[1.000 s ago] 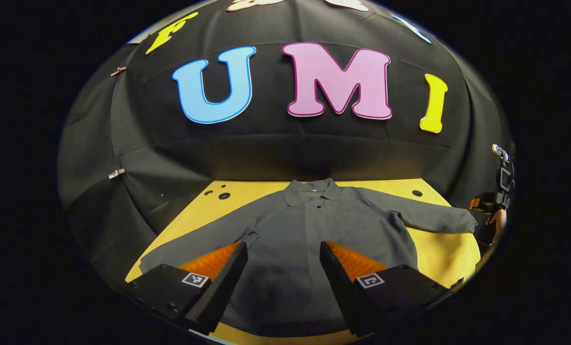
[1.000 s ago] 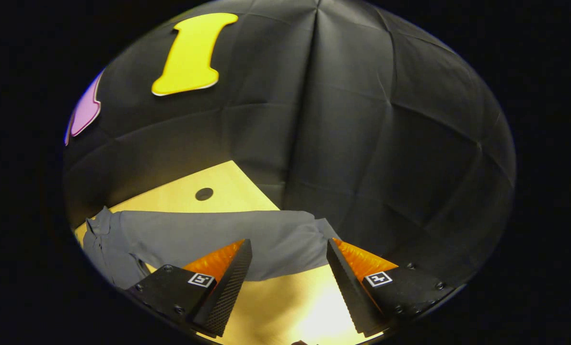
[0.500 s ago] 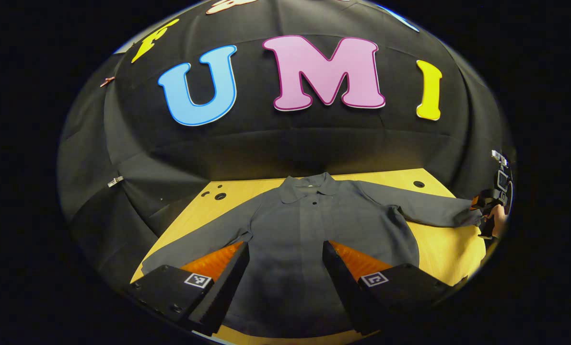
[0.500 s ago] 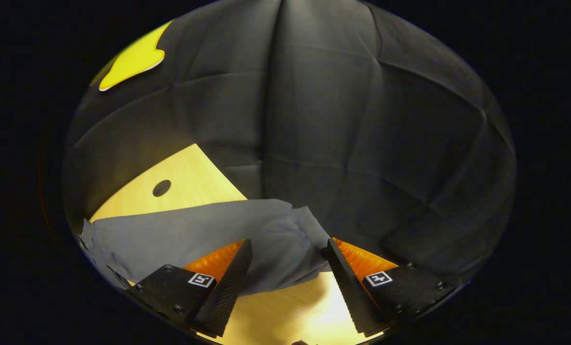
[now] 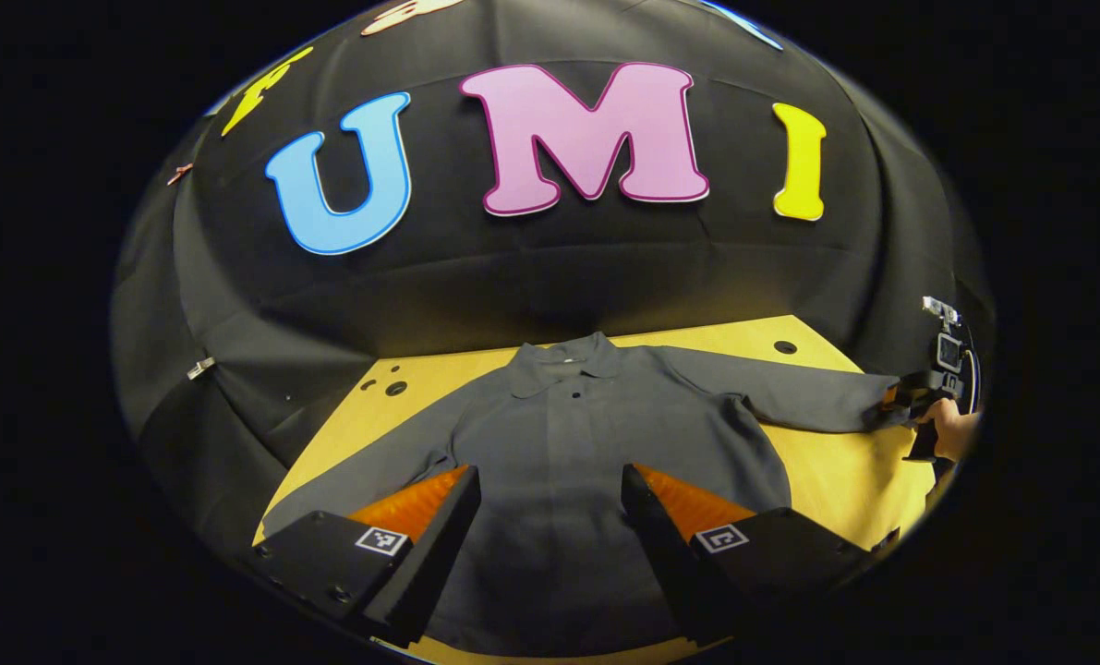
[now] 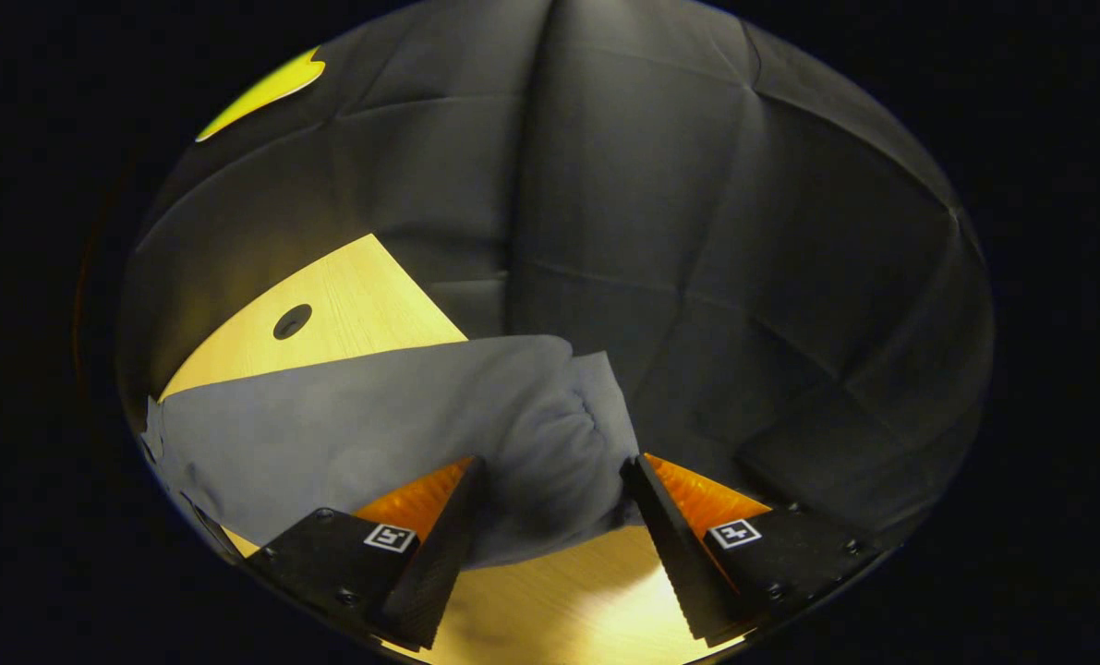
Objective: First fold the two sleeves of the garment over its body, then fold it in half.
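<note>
On the yellow wooden table (image 5: 827, 480), a dark grey garment (image 5: 596, 453) lies flat and face up, collar (image 5: 563, 362) toward the booth's back wall and both sleeves spread outward, neither folded over the body. The left gripper (image 5: 550, 526) hangs above the lower front of the garment with its jaws wide apart and nothing between them; whether the fingertips touch the cloth cannot be told. In the left gripper view, the garment's right sleeve (image 5: 790, 399) runs to the table's right edge, where a hand (image 5: 954, 434) holds the right gripper (image 5: 893, 399) at the cuff. In the right gripper view, the right gripper (image 6: 550, 545) stands wide open, its fingers straddling the bunched cuff (image 6: 559, 453); the pads sit apart from the cloth and do not press on it. A round hole (image 6: 292, 320) marks the table surface beyond the sleeve.
</note>
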Available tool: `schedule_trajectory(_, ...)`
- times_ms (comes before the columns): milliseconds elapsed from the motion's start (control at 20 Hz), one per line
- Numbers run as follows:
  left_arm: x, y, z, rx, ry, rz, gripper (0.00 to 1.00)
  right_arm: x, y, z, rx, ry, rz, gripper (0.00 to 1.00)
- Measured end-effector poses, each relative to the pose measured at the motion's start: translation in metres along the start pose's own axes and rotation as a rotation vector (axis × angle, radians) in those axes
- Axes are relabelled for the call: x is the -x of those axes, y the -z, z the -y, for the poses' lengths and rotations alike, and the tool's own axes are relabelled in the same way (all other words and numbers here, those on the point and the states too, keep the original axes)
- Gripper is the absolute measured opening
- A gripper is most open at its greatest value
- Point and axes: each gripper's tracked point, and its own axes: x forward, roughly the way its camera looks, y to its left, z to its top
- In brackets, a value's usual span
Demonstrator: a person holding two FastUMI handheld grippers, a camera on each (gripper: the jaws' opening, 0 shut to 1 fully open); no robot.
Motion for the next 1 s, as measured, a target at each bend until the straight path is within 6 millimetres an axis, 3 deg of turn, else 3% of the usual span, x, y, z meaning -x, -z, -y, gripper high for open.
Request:
schedule_trajectory(50,0.0,-0.001,0.0,-0.001,0.004,0.004,0.97,-0.001,0.002,-0.002,0.004,-0.011,0.001,0.82)
schedule_trajectory(100,-0.001,-0.002,-0.001,0.0,0.007,0.006,0.96,-0.001,0.002,-0.005,0.012,-0.021,0.003,0.92)
schedule_trajectory(250,0.0,0.003,-0.005,0.019,0.01,0.002,0.96,-0.003,0.002,-0.024,0.058,-0.059,0.016,0.31)
schedule_trajectory(350,0.001,0.009,-0.013,0.041,-0.005,-0.012,0.96,-0.003,0.004,-0.03,0.086,-0.078,0.011,0.22)
schedule_trajectory(400,0.002,0.011,-0.015,0.056,-0.008,-0.017,0.96,0.0,0.006,-0.034,0.083,-0.096,0.001,0.12)
schedule_trajectory(650,0.013,0.022,-0.035,0.085,-0.03,-0.02,0.96,0.011,0.011,-0.046,0.097,-0.157,-0.038,0.08)
schedule_trajectory(800,0.024,0.021,-0.052,0.089,-0.039,-0.005,0.96,0.023,-0.004,-0.049,0.136,-0.171,-0.001,0.07)
schedule_trajectory(1000,0.036,0.03,-0.08,0.098,-0.058,-0.002,0.96,0.064,-0.042,-0.065,0.125,-0.192,0.075,0.07)
